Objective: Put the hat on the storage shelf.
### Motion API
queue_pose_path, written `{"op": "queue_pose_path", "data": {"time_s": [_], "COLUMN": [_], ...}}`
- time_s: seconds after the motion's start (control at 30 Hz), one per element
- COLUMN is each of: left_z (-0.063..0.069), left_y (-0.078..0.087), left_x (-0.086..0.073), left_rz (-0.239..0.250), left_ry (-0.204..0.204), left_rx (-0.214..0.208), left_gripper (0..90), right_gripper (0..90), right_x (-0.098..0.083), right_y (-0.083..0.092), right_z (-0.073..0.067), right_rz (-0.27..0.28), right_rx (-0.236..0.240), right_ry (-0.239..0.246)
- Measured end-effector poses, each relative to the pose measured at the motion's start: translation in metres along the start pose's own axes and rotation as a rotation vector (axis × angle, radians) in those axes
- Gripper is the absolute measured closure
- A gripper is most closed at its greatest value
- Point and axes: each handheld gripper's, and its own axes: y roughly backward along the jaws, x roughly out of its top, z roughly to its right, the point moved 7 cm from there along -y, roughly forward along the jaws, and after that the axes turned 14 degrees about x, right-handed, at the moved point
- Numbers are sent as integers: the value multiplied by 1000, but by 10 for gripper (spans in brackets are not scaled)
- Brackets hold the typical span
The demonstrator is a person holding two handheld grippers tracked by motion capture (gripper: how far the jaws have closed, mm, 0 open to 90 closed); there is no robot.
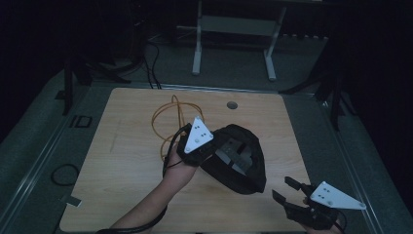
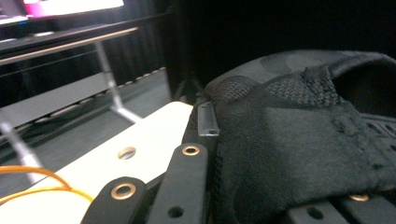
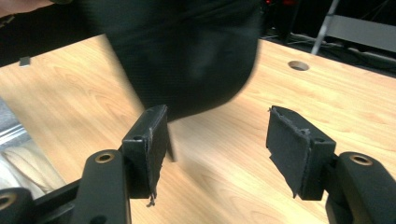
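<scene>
**Black bag gripped at one edge, second gripper yet to join**

A black fabric bag point(image 1: 238, 163) lay near the middle of the wooden tabletop point(image 1: 122, 161), its mouth gaping toward the camera. The left hand-held gripper point(image 1: 191, 146) had closed on the bag's near-left rim, fabric bunched between its jaws. The right hand-held gripper point(image 1: 287, 191) hovered off the bag's lower right corner, jaws spread wide and holding nothing. An orange cable point(image 1: 168, 122) looped on the wood just behind the left hand. Judged from this, the work looked barely begun: one edge secured, the other side ungrasped, the bag unmoved from the tabletop.
</scene>
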Motion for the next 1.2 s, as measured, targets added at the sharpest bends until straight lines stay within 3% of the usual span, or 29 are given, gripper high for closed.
{"op": "queue_pose_path", "data": {"time_s": [0.23,0.43,0.6,0.83,0.97,1.1,1.2], "left_z": [-3,-6,-8,-5,-3,1,4], "left_y": [0,6,13,23,26,24,24], "left_x": [-15,-21,-19,-16,-16,-16,-12], "left_rz": [7,51,73,118,135,127,135], "left_ry": [-65,-100,-96,-170,-174,-179,-179], "left_rx": [-85,-233,-353,-501,-586,-612,-623], "left_gripper": [890,890,889,889,889,889,889], "right_gripper": [397,423,422,418,415,395,395], "right_x": [16,34,47,60,68,70,70], "right_y": [5,-3,-12,-27,-35,-45,-52], "right_z": [9,5,-2,-19,-35,-48,-53], "right_rz": [21,11,0,-4,-27,-66,-77], "right_rx": [-8,56,98,232,297,352,362], "right_ry": [51,104,177,293,364,405,430]}}
